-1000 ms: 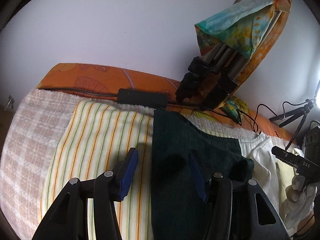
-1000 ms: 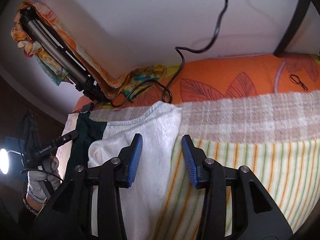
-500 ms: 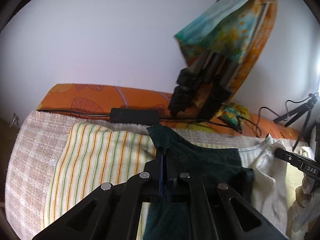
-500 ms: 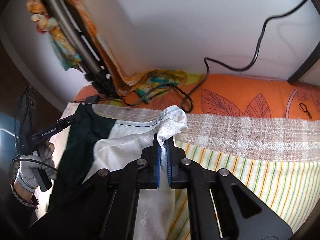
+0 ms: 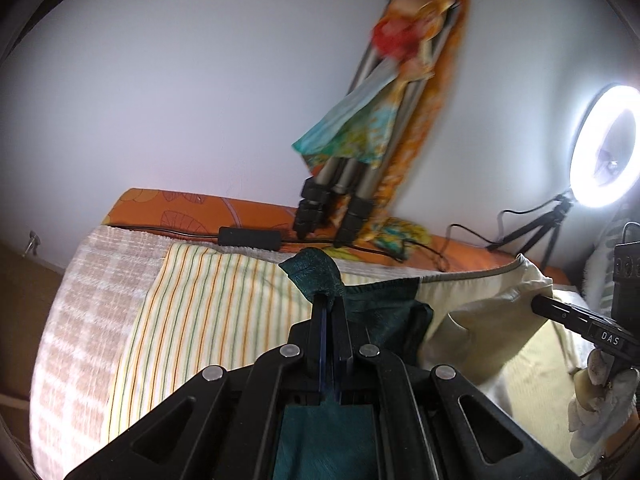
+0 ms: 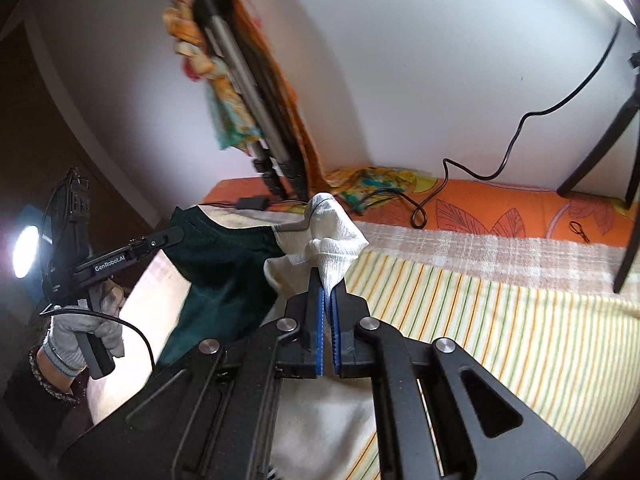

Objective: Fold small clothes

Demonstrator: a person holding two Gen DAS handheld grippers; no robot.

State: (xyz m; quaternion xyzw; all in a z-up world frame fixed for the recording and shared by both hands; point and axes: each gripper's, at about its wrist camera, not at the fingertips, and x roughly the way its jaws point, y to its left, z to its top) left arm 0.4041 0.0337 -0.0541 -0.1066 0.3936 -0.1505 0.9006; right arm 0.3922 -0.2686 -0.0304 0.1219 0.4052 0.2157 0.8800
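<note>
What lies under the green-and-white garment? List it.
Under the garment, lifted at both corners, the striped sheet shows, laid over a checked towel. What lies under its hanging lower part is covered by the cloth and the hand-held grippers.

Tripod [image 5: 372, 152] at 1 o'clock in left view: motion-blurred, top wrapped in scarf [image 5: 416, 40], head hidden. Ring light [image 5: 604, 144] at 3 o'clock: glare-washed, cut by frame edge. Garment [image 5: 320, 440] lower part hidden behind left gripper [image 5: 330, 312] body. Right view: white cloth [image 6: 320, 432] bottom cut off at 6 o'clock. Small dark item [image 6: 579, 231] at 3 o'clock too small to identify.
</note>
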